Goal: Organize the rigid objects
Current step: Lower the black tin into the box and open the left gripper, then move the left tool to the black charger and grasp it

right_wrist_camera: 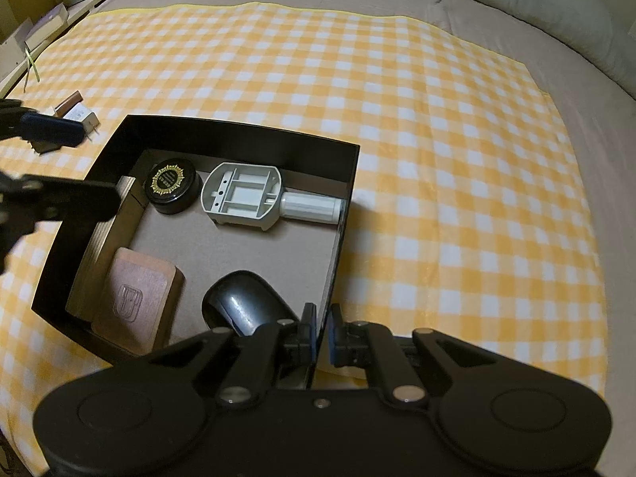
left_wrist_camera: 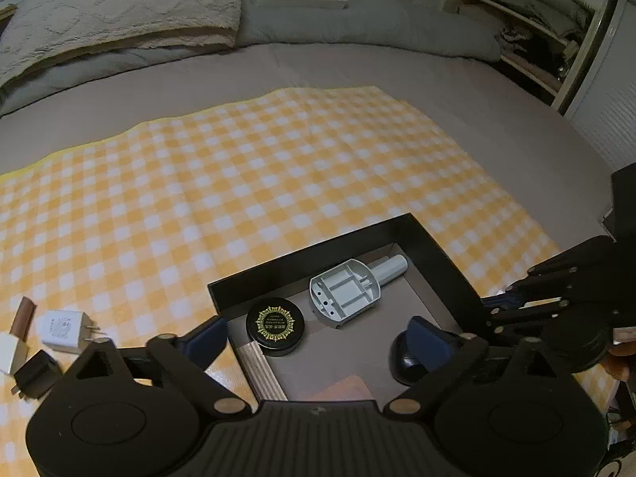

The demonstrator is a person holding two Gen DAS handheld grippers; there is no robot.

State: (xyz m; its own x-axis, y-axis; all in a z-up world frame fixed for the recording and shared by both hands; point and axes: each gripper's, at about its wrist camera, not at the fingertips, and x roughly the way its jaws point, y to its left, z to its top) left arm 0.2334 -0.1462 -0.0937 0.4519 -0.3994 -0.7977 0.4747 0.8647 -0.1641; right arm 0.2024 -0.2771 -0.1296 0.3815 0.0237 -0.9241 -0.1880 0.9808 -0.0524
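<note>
Left wrist view: the left tongs (left_wrist_camera: 314, 342) hover released, fingers spread wide and holding nothing, above the near-left corner of a black open-topped box (left_wrist_camera: 433, 246). The box sits on a yellow checked cloth (left_wrist_camera: 238, 183) spread over a bed (left_wrist_camera: 457, 91). Inside, along the far wall, lie a round black tin with a gold emblem (left_wrist_camera: 275, 326) and a grey plastic part with a tube-like stem (left_wrist_camera: 351, 292); a black computer mouse (left_wrist_camera: 409, 357) rests nearer the camera. Outside the box, on the cloth to the left, wait a white plug adapter (left_wrist_camera: 65, 330), a black adapter (left_wrist_camera: 35, 373) and a small brown-and-white stick (left_wrist_camera: 18, 334). These are probably the next things to sort.

Right wrist view: the right tongs (right_wrist_camera: 321, 338) are clenched on the box's right wall, apparently to steady it while things go in. A brown leather case (right_wrist_camera: 137, 298) lies in the near-left corner. The middle of the box floor is bare, leaving room to set things down. Wide open cloth extends to the right and beyond the box; the upright walls are the only edges to clear.
</note>
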